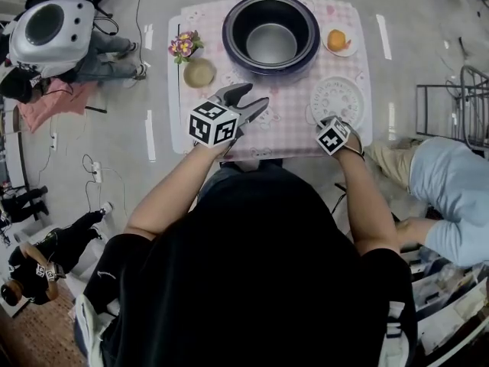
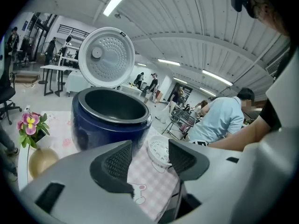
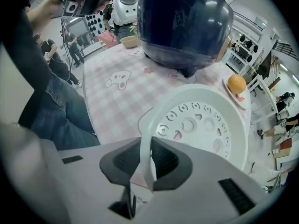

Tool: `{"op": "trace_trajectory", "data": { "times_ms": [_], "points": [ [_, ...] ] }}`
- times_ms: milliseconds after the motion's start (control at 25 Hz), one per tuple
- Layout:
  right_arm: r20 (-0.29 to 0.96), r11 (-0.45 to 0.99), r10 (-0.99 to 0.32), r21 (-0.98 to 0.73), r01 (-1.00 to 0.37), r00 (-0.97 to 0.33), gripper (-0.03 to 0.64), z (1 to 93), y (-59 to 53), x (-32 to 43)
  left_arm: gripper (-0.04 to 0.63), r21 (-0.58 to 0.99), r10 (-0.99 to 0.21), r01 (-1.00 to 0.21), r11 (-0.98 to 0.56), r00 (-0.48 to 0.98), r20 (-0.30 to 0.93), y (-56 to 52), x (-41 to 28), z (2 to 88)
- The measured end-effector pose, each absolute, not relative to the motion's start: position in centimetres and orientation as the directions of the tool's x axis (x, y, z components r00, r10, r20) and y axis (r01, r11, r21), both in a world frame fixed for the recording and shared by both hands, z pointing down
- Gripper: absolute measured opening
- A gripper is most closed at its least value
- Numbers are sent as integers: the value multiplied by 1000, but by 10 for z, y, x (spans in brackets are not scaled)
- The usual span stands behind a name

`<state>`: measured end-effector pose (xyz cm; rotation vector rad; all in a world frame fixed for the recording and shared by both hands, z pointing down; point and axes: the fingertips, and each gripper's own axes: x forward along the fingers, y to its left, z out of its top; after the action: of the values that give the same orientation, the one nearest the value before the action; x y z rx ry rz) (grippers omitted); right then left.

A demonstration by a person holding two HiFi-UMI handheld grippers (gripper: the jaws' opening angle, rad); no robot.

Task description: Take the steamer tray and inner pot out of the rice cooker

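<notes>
We look down on a table under a pink checked cloth, where the rice cooker stands with its lid swung up. The inner pot sits inside the cooker. The white steamer tray lies flat on the cloth, to the right of the cooker and nearer us. The right gripper points steeply down at the tray's near edge, its 2 jaws pinching the raised rim between them. The left gripper hangs above the cloth in front of the cooker, jaws spread wide with nothing between them. An orange on a small plate sits beside the cooker's right side; a tan bowl and potted flowers stand to its left.
</notes>
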<state>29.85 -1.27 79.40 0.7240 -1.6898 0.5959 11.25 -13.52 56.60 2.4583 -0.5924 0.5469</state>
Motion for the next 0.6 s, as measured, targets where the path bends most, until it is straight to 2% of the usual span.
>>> {"op": "trace_trajectory", "data": {
  "times_ms": [600],
  "points": [
    [968,645,-163,-39,-763,-188,78,797,-12,296,263,414,-297,-512,-752,825,481,-140,111,566]
  ]
}}
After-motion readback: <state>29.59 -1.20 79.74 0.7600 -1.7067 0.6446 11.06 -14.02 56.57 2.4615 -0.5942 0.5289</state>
